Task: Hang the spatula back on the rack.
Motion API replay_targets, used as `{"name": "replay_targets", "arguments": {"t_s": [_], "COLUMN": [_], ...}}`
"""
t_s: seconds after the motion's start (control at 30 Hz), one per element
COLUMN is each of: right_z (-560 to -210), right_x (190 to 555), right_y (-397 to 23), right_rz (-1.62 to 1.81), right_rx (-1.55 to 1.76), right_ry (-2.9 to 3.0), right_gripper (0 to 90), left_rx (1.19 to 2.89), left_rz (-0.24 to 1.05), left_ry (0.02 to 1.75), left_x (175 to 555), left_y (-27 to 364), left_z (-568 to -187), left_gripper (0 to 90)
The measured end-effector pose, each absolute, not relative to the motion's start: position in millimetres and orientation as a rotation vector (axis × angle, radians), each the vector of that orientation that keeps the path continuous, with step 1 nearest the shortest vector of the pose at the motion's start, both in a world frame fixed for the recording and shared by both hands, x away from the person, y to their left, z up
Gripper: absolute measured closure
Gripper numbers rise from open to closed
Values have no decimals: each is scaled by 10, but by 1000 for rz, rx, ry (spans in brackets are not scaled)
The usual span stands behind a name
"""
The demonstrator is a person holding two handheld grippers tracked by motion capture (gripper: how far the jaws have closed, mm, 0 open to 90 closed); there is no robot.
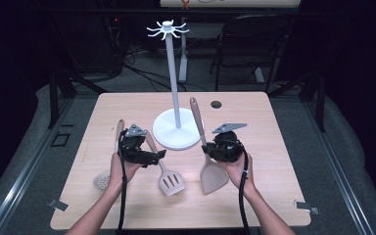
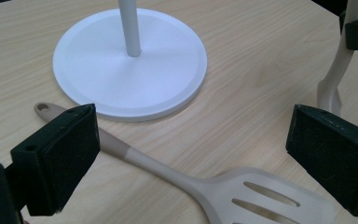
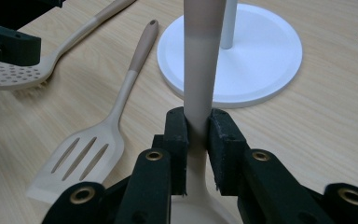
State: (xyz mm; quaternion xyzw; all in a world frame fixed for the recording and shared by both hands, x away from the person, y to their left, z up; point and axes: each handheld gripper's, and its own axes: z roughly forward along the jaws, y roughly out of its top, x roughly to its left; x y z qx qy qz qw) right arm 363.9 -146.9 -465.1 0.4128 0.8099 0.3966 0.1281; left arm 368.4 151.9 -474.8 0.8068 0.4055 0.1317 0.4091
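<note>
A white hook stand point(image 1: 174, 88) rises from a round base point(image 2: 168, 70) at the table's middle. My right gripper point(image 3: 198, 127) is shut on the handle of a solid beige spatula point(image 1: 211, 175), whose blade rests low near the table. The same gripper point(image 1: 207, 149) sits right of the base. My left gripper point(image 1: 156, 157) is open, its jaws point(image 2: 196, 144) spread wide over the handle of a slotted spatula point(image 2: 242, 189) lying flat. A perforated skimmer point(image 1: 103, 179) lies at the left, under the person's left hand.
The stand's base point(image 3: 265, 56) lies just beyond both grippers. A round cable hole point(image 1: 216, 104) is in the tabletop behind the right gripper. A dark chair point(image 1: 254, 44) and cables stand on the floor beyond the table.
</note>
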Motion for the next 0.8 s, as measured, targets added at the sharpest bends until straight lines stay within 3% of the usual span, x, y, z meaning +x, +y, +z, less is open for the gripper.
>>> {"name": "replay_targets", "arguments": {"t_s": [0.53,0.8], "right_z": [-4558,-4554], "right_x": [3643,3649], "right_y": [-1395,-1352], "right_rz": [1193,1204], "right_rx": [1130,1100], "right_ry": [2320,2325], "right_gripper": [787,787], "left_rx": [1984,1973], "left_rz": [296,254], "left_ry": [944,858], "left_x": [3751,3792], "left_y": [1285,1033], "left_z": [-4563,-4453], "left_gripper": [77,212]}}
